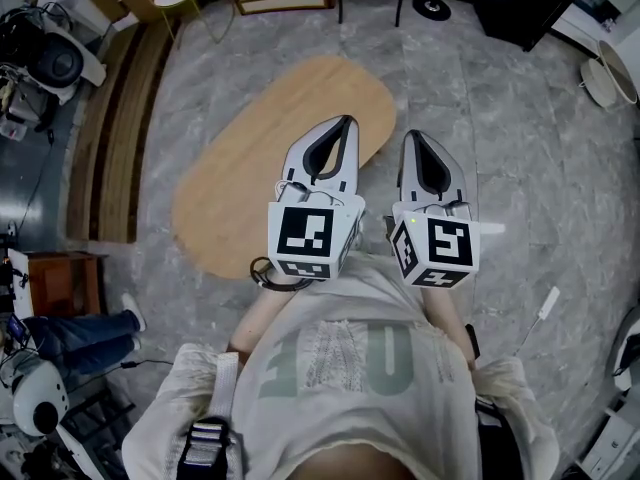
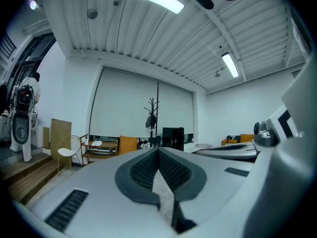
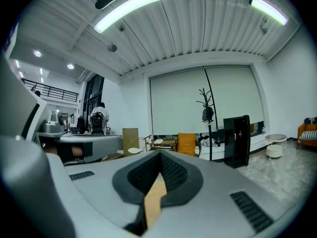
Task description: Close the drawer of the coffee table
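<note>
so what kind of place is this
Probably a lounge-like studio or showroom: an oval wooden coffee table on a grey stone-tile floor, a coat stand before a wide blinded window, and an orange armchair.

Grey veined stone floor, oval wooden coffee table standing on it

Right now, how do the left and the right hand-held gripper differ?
In the head view, the left hand-held gripper overlaps the wooden tabletop; the right hand-held gripper is over grey floor. The left's cube marker bears another pattern than the right's. Both are shut and empty, pointing away from the person.
</note>
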A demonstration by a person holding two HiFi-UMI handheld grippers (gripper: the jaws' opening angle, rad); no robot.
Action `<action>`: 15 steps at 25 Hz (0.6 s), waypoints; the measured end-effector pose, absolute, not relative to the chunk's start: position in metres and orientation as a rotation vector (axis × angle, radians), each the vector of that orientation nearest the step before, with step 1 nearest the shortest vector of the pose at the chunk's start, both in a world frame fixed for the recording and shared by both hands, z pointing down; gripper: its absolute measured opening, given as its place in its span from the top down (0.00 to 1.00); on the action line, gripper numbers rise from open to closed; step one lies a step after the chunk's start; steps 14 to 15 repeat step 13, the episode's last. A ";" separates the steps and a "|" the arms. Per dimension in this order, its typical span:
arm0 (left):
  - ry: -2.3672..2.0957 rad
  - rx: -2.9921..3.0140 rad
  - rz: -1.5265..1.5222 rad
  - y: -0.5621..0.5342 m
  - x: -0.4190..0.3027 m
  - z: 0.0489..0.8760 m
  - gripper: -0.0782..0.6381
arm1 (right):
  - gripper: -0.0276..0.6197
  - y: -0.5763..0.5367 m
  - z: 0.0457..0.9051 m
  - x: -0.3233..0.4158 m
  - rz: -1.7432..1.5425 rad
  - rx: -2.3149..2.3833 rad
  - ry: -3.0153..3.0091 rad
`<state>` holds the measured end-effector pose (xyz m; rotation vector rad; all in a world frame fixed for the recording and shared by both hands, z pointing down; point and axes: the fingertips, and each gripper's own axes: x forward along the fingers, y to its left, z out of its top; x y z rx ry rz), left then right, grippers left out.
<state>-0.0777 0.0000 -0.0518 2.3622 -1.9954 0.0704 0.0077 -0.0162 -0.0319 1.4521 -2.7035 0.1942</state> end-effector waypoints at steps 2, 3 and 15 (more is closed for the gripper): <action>-1.992 2.361 0.070 -0.001 -0.078 -0.051 0.88 | 0.95 -0.018 -0.032 0.007 0.193 1.451 -2.702; -1.990 2.360 0.072 -0.002 -0.078 -0.051 0.88 | 0.95 -0.018 -0.032 0.007 0.191 1.451 -2.700; -1.982 2.356 0.081 -0.010 -0.070 -0.050 0.88 | 0.95 -0.026 -0.037 0.012 0.189 1.420 -2.716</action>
